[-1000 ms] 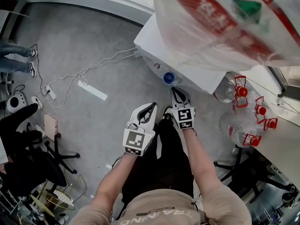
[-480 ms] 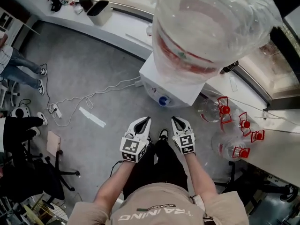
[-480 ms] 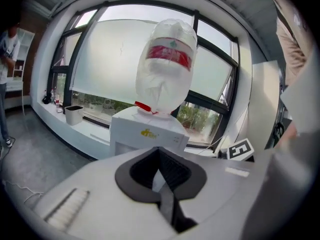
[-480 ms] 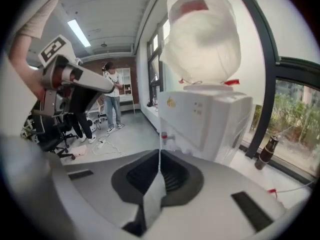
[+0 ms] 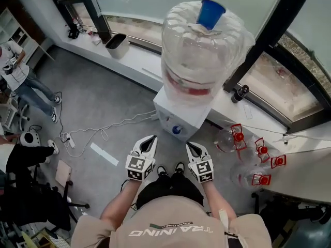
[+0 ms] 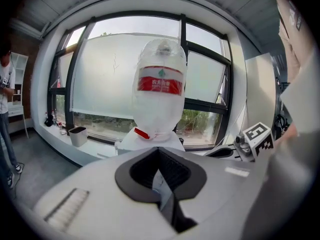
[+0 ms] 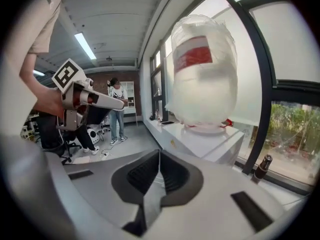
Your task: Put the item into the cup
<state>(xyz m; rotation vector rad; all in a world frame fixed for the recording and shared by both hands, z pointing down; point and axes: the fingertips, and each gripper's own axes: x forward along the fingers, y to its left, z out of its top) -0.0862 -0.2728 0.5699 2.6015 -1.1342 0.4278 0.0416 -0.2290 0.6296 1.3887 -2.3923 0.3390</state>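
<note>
Here, cup (image 5: 210, 13): blue, upright atop water bottle (image 5: 201, 56)
Bottle label (image 6: 160, 85): red, white print unreadable
Shirt print (image 5: 170, 231): TRAINING, upside down
Left gripper (image 5: 151, 139): jaws together, empty
Right gripper (image 5: 190, 145): jaws together, empty

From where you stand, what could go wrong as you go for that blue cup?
The blue cup perches on top of the water jug; a clumsy reach might tip it off. The left gripper and right gripper are both shut and empty, so there is no item to drop in yet. The white cable on the floor and the empty bottles could trip a step.
</note>
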